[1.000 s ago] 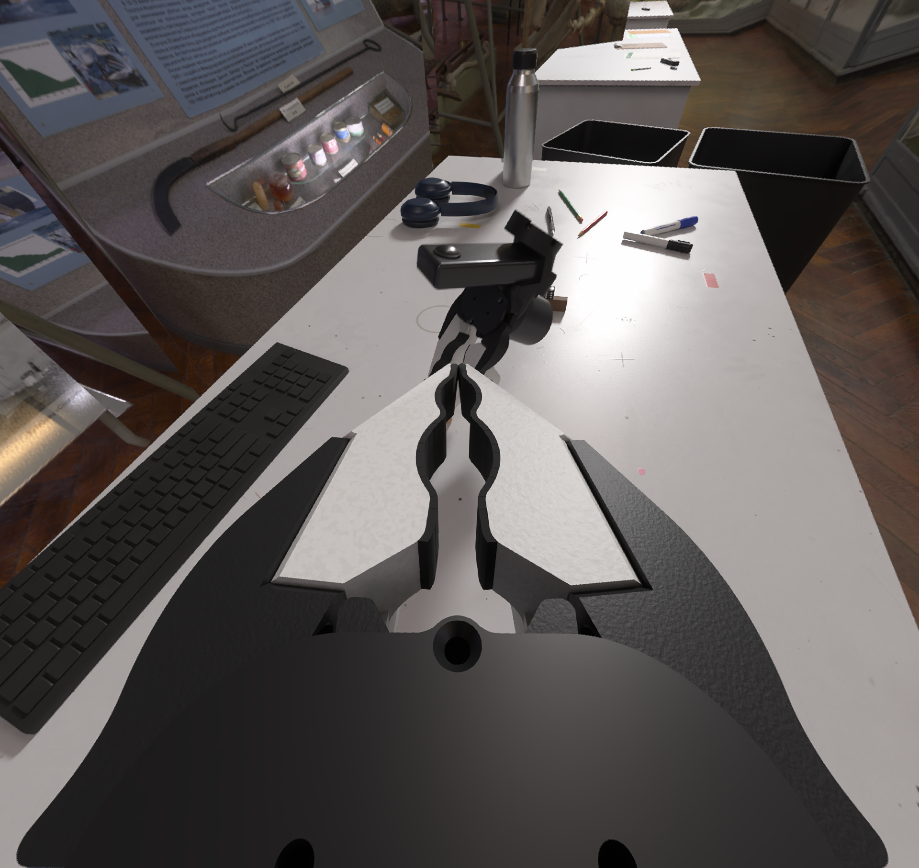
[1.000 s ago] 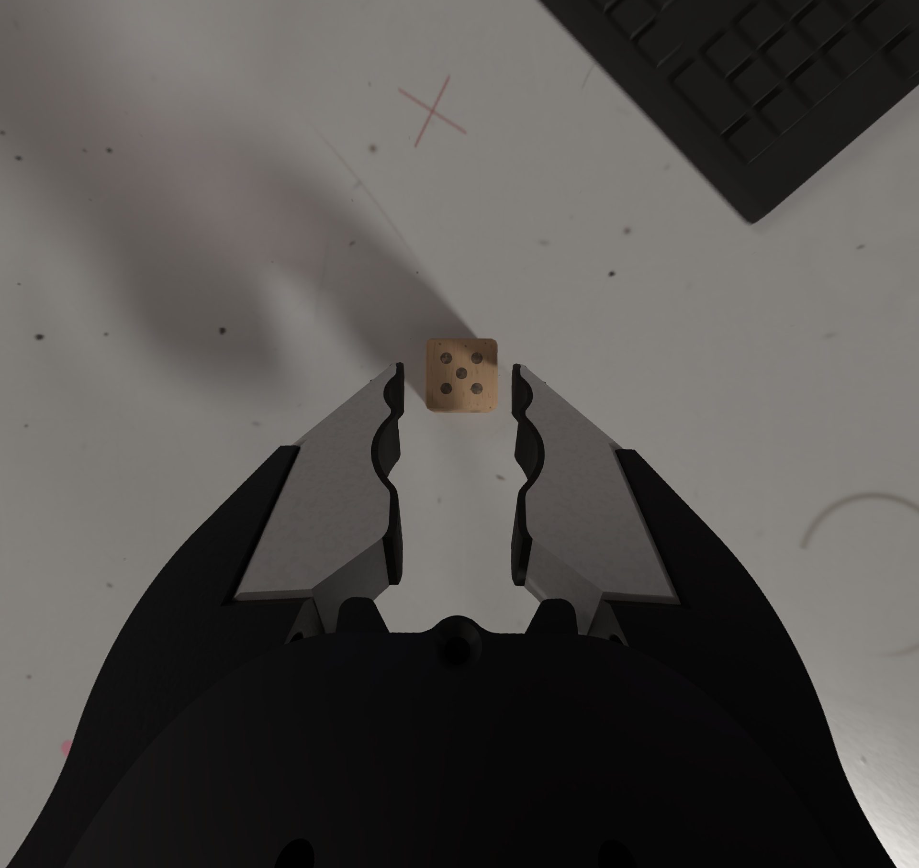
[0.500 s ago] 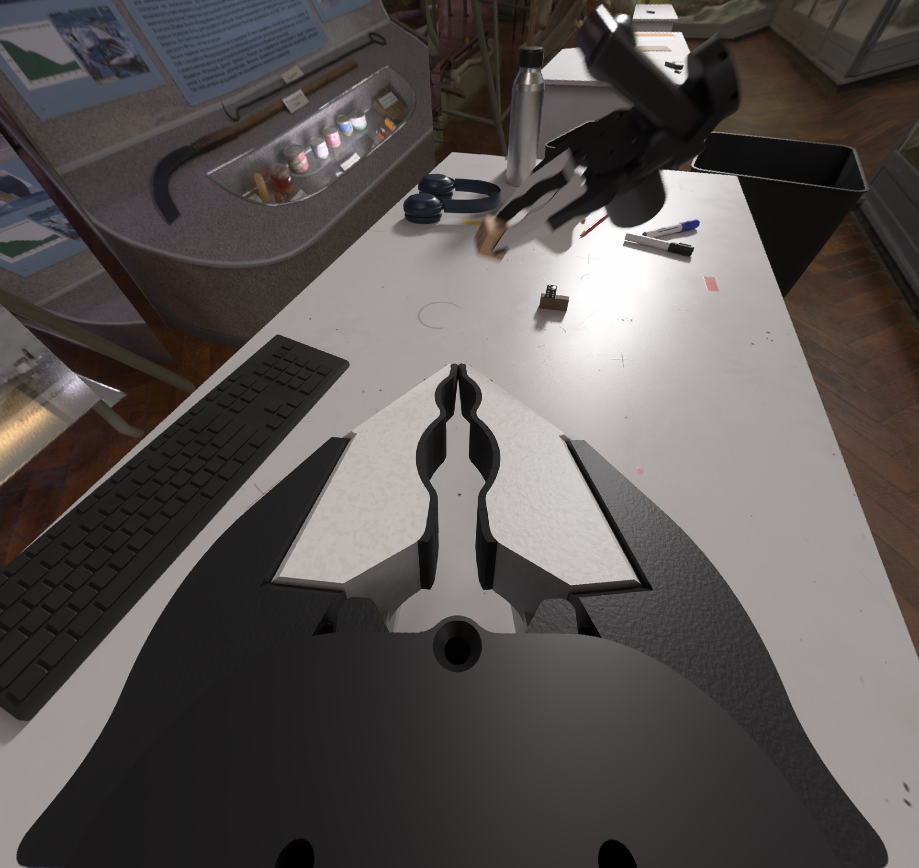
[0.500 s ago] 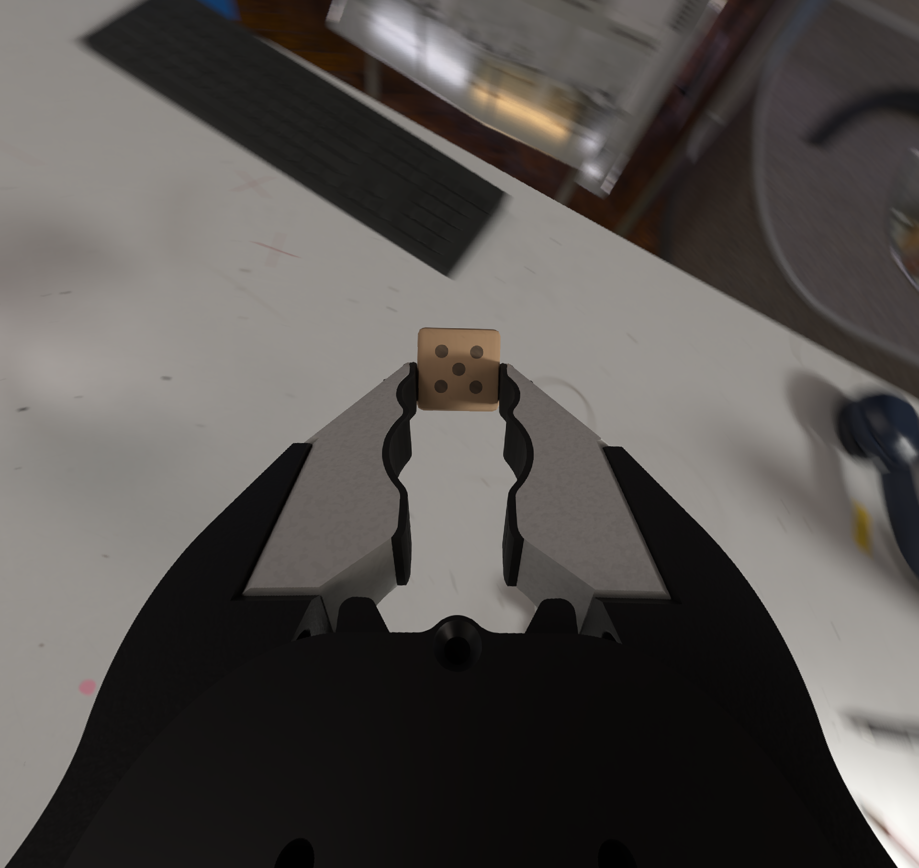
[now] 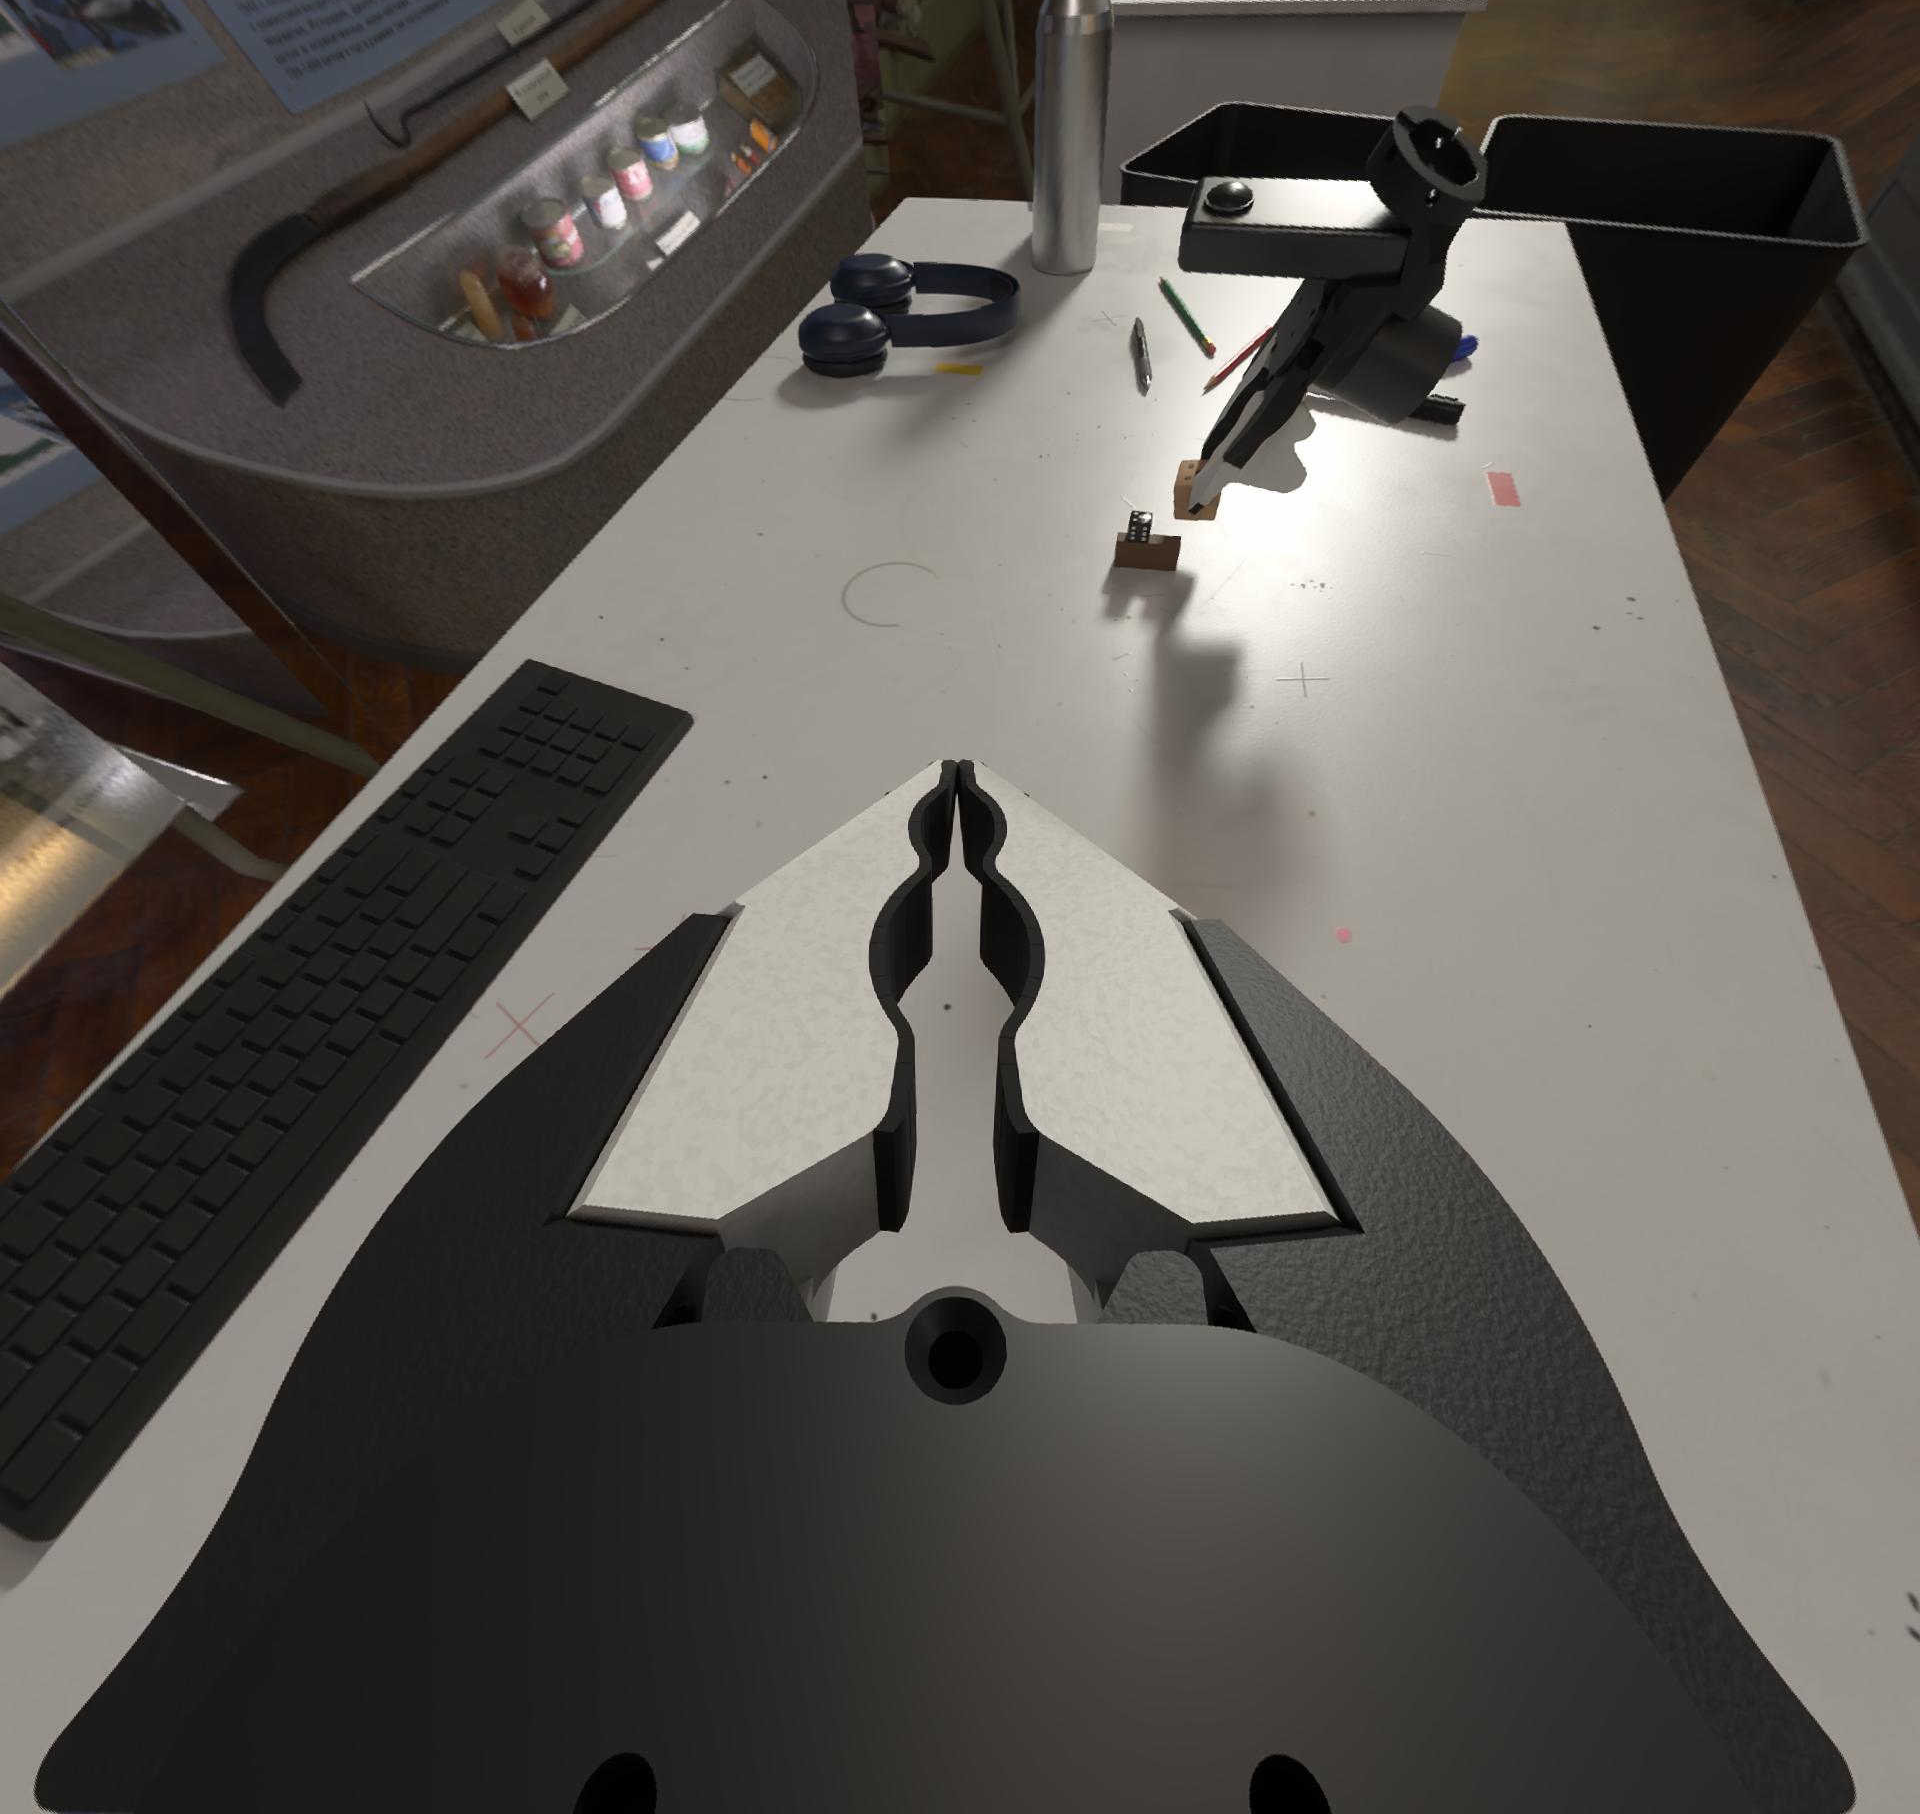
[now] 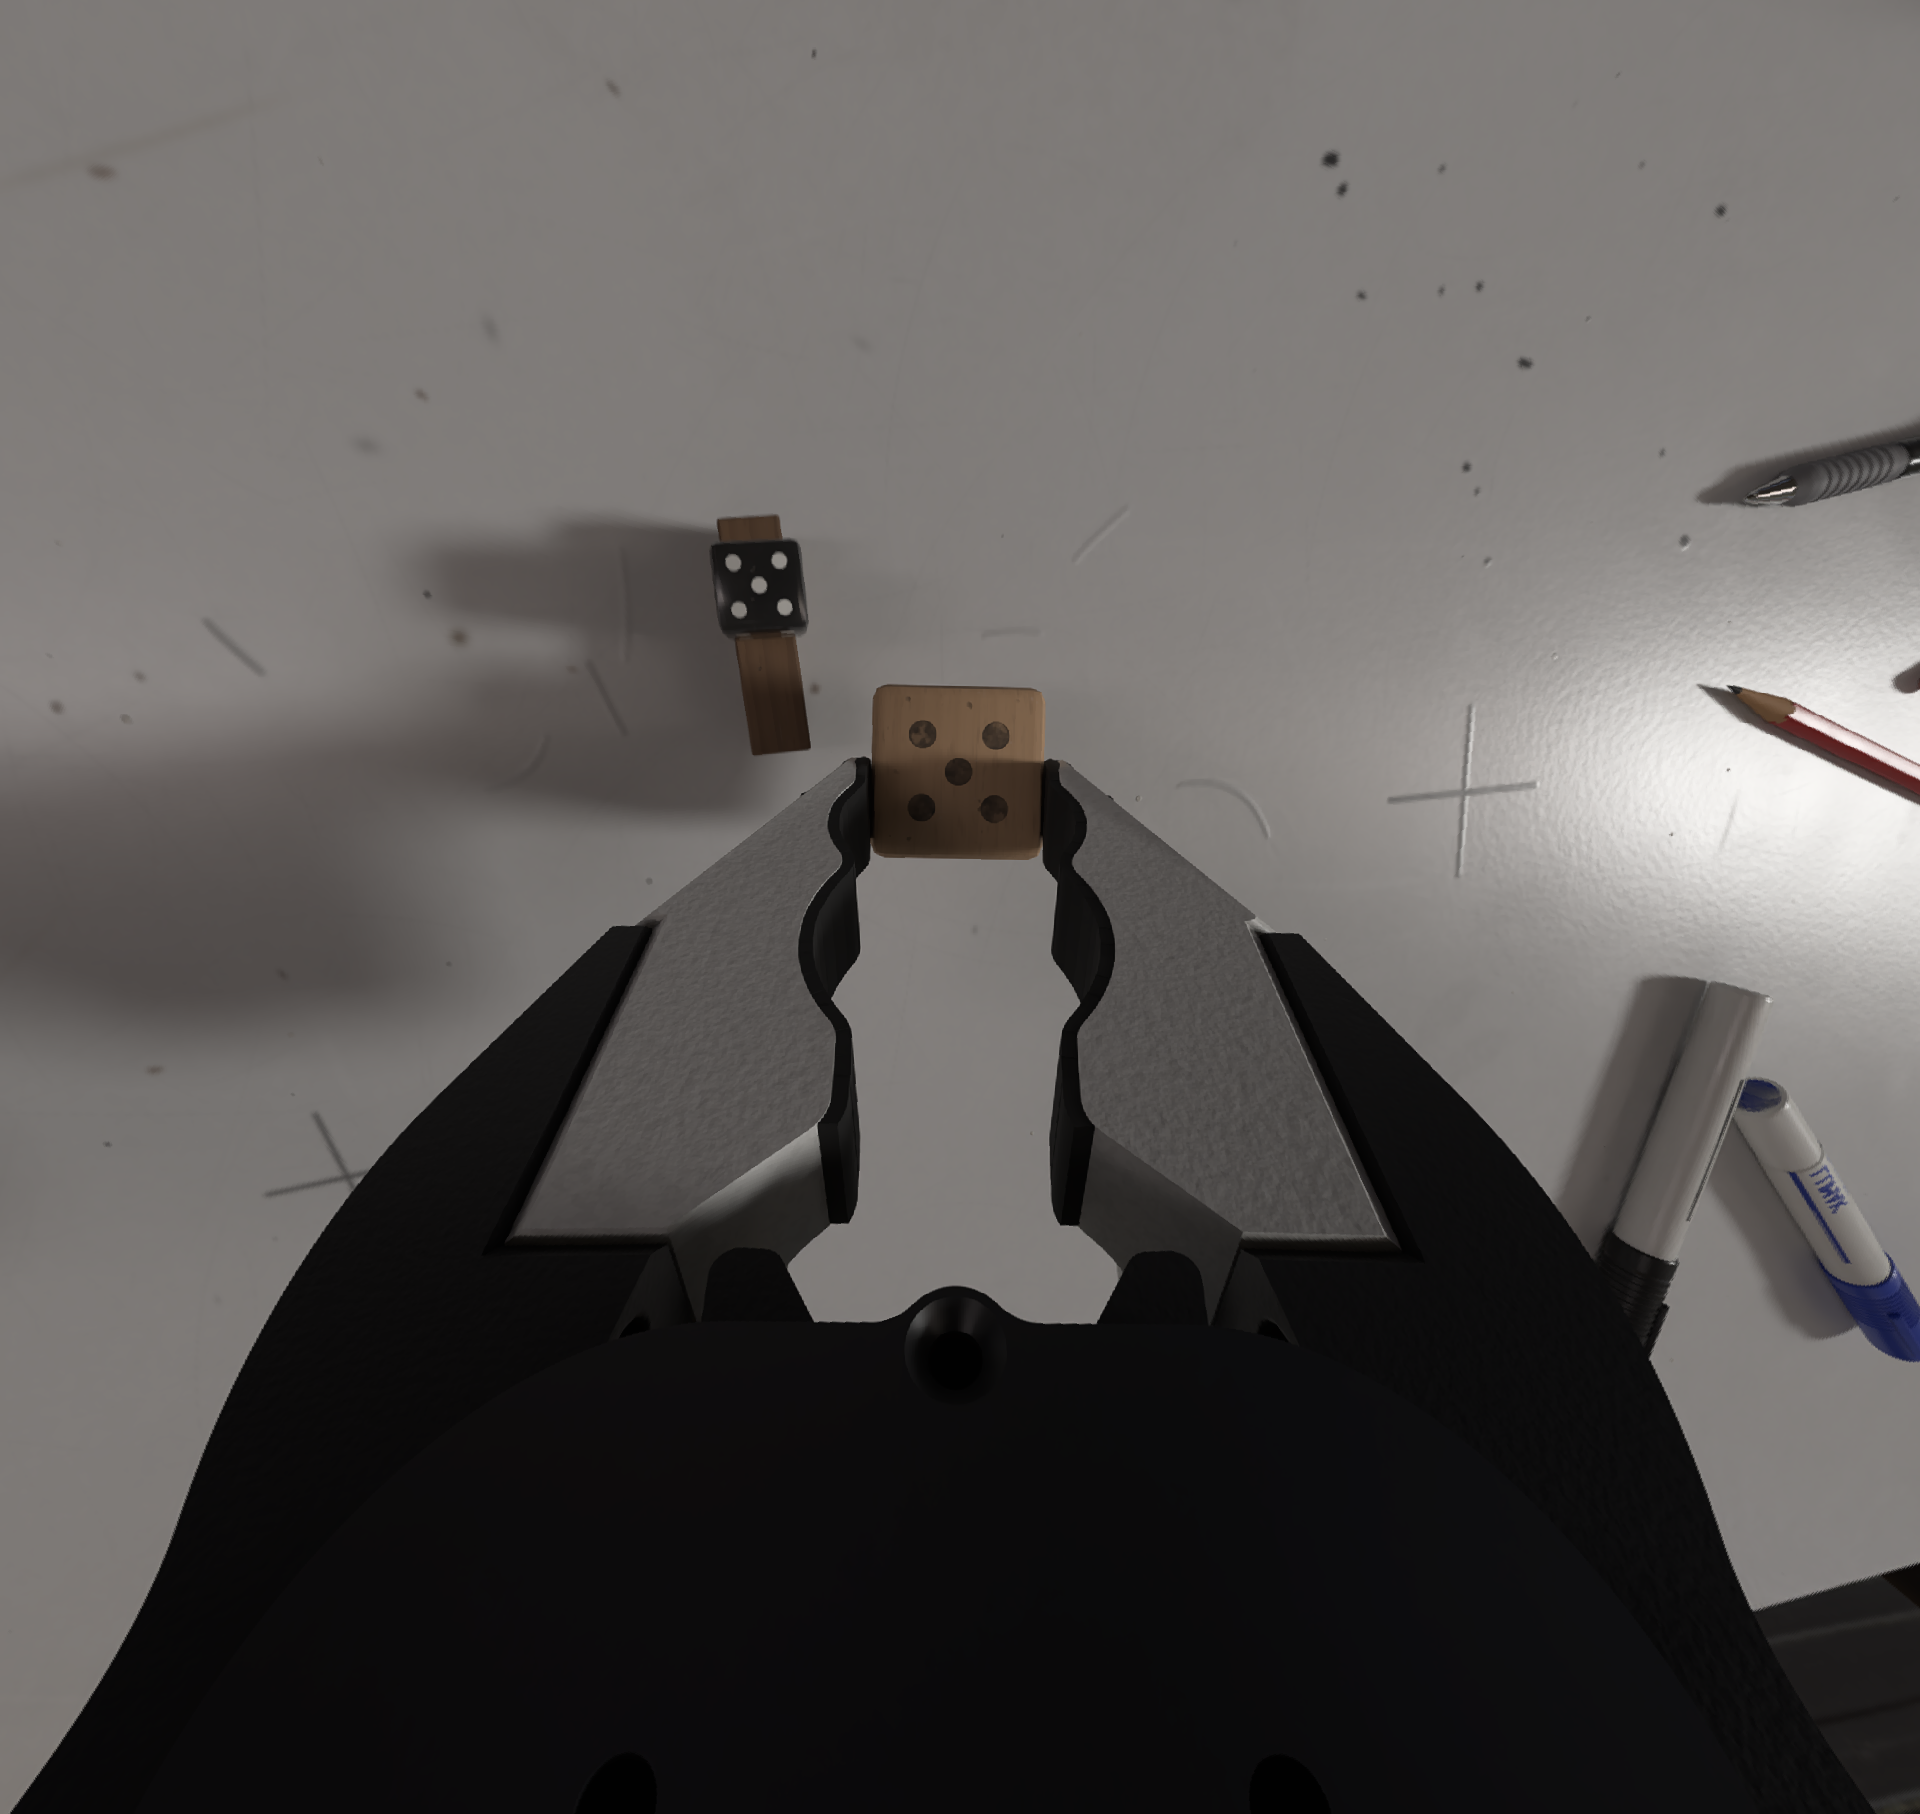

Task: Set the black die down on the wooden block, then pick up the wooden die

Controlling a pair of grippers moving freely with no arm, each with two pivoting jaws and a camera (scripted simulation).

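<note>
My right gripper point(image 6: 956, 793) is shut on the wooden die point(image 6: 956, 772), five-pip face up, and points down at the white table. In the left wrist view the right gripper point(image 5: 1205, 491) holds the wooden die point(image 5: 1184, 489) just above the table. The black die point(image 6: 758, 588) sits on the far end of the small wooden block point(image 6: 774, 668), just left of and beyond my right fingertips. In the left wrist view the black die point(image 5: 1141, 524) rests on the wooden block point(image 5: 1147, 551). My left gripper point(image 5: 958, 772) is shut and empty, low over the table's near middle.
A black keyboard point(image 5: 281, 1016) lies at the left. Headphones point(image 5: 904, 315), a steel bottle point(image 5: 1070, 102), pencils point(image 5: 1187, 316) and a pen point(image 5: 1141, 354) lie at the back. Markers point(image 6: 1683, 1141) and a red pencil point(image 6: 1829, 741) lie to the right. Black bins point(image 5: 1704, 237) stand beyond the table point(image 5: 1455, 829).
My right gripper closed on the wooden die, lifted it, swung it high over the back of the table, then came down beside the block. My left gripper stayed shut and drew back slightly.
</note>
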